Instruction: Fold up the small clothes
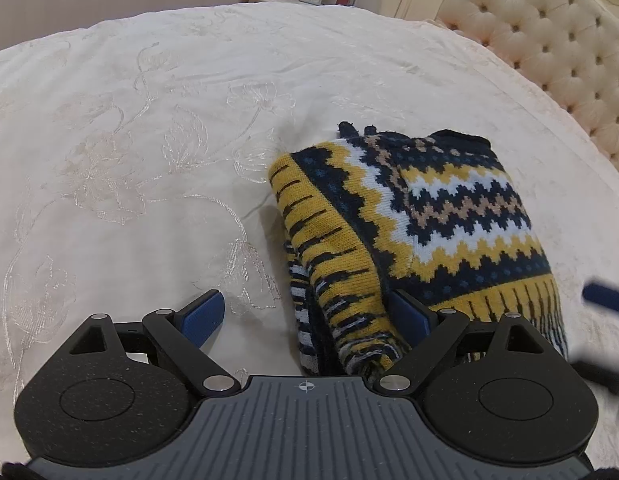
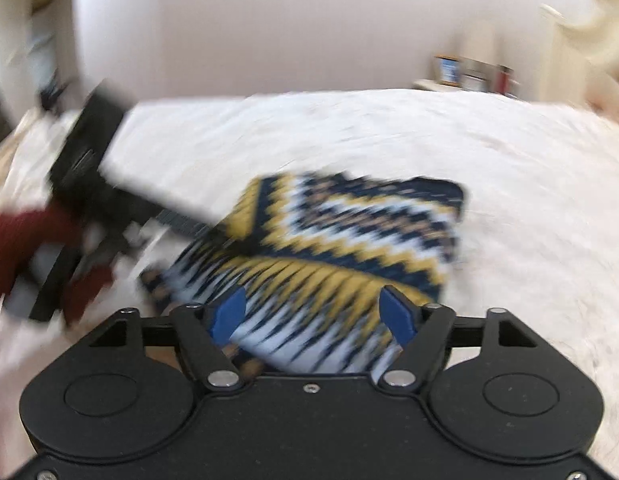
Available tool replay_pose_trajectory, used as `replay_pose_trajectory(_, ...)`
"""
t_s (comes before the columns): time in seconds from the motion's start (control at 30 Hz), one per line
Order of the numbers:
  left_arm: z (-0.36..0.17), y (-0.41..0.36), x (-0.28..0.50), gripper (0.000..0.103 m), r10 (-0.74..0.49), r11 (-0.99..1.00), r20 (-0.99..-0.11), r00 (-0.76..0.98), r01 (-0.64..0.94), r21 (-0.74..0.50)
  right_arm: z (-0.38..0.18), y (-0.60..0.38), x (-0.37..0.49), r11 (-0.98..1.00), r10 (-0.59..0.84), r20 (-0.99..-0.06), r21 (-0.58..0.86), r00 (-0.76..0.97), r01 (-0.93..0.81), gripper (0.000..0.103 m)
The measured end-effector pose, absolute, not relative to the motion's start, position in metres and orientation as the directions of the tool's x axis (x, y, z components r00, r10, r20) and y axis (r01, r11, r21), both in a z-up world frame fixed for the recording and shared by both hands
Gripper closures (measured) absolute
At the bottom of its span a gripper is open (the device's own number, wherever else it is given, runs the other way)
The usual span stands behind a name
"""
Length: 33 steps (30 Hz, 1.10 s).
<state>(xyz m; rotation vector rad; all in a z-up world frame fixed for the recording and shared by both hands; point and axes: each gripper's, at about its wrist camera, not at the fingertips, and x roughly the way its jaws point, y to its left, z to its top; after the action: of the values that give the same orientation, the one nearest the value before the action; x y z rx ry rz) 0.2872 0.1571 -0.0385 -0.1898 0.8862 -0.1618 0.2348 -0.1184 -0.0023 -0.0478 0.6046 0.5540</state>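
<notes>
Left tongs (image 1: 307,316) spread wide, gripping nothing, low over the near edge of the folded zigzag-knit sweater (image 1: 421,216). Right tongs (image 2: 315,312) likewise released; view blurred. Sweater lies on the embroidered bedspread (image 1: 149,140), tufted headboard (image 1: 549,40) beyond it.
</notes>
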Motion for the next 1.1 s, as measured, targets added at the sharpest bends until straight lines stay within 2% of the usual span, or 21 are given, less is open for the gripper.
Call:
replay_pose_trajectory(0.13,-0.038,0.157,0.288,0.013,-0.22,0.97,-0.753,0.62,0.059,-0.236,-0.004,-0.132,0.272,0.903,0.42,-0.561,0.181,0.714,-0.39,0.018)
replay_pose_trajectory(0.33,-0.039,0.16,0.289,0.013,-0.231,0.966,-0.755,0.614,0.053,-0.252,-0.02,-0.146,0.32,0.913,0.402,-0.59,0.31,0.7,-0.263,0.018)
replay_pose_trajectory(0.6,-0.041,0.166,0.293,0.014,-0.288,0.943,-0.758,0.586,0.032,-0.333,-0.057,-0.158,0.364,0.869,0.468,-0.633,0.456,0.616,-0.191,0.017)
replay_pose_trajectory(0.77,-0.043,0.176,0.298,0.014,-0.403,0.879,-0.728,0.555,0.013,-0.477,-0.081,-0.17,0.374,0.811,0.524,-0.609,0.57,0.596,-0.13,0.017)
replay_pose_trajectory(0.9,-0.049,0.176,0.303,0.014,-0.489,0.825,-0.7,0.52,0.014,-0.566,-0.084,-0.174,0.372,0.79,0.547,-0.585,0.597,0.598,-0.139,0.016)
replay_pose_trajectory(1.1,-0.051,0.165,0.308,0.014,-0.518,0.817,-0.699,0.493,0.042,-0.576,-0.086,-0.185,0.369,0.751,0.594,-0.551,0.64,0.586,-0.16,0.016)
